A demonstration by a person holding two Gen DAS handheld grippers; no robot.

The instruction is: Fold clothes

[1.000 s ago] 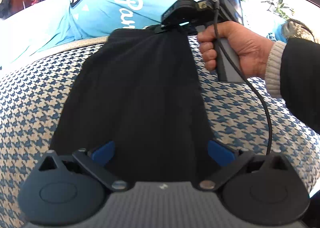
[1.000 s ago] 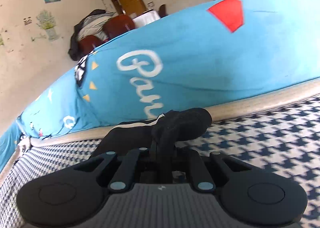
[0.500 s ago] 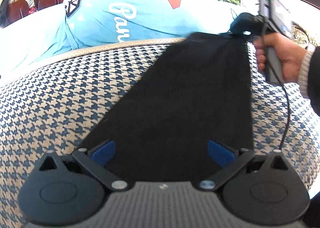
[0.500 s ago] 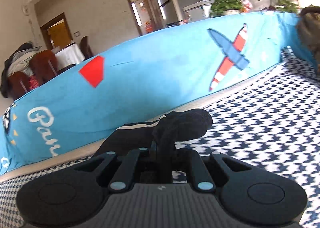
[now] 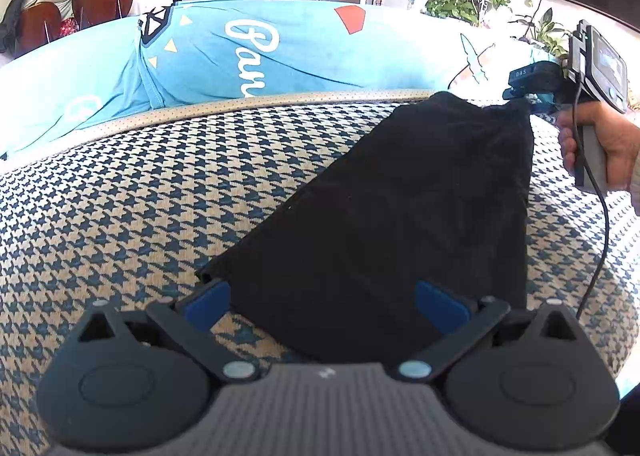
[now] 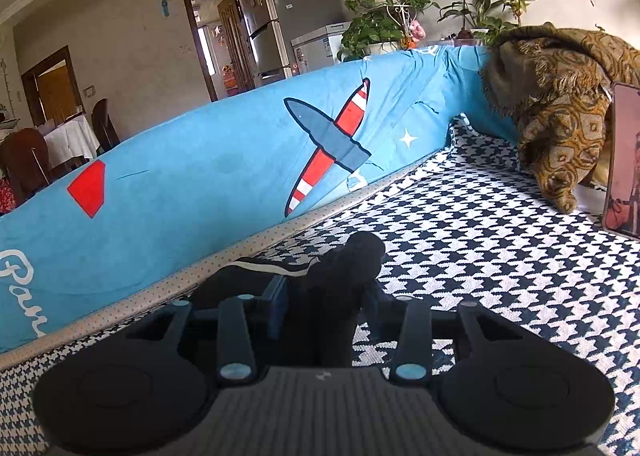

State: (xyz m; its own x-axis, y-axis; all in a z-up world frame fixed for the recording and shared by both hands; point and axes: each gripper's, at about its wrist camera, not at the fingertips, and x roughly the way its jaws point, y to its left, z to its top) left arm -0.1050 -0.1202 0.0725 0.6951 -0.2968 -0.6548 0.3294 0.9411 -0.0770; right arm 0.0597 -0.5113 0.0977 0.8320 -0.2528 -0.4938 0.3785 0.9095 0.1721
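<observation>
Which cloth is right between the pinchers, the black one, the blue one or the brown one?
The black garment. It lies between the right gripper's opening jaws, while the blue cover drapes the sofa back and the brown patterned blanket is heaped far right.

Black garment on a navy-and-cream houndstooth cover — turquoise printed sheet at twelve o'clock.

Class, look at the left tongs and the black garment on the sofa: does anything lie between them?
Nothing visible does. The left tongs stand open right over the near end of the black garment, which lies flat on the houndstooth cover.
</observation>
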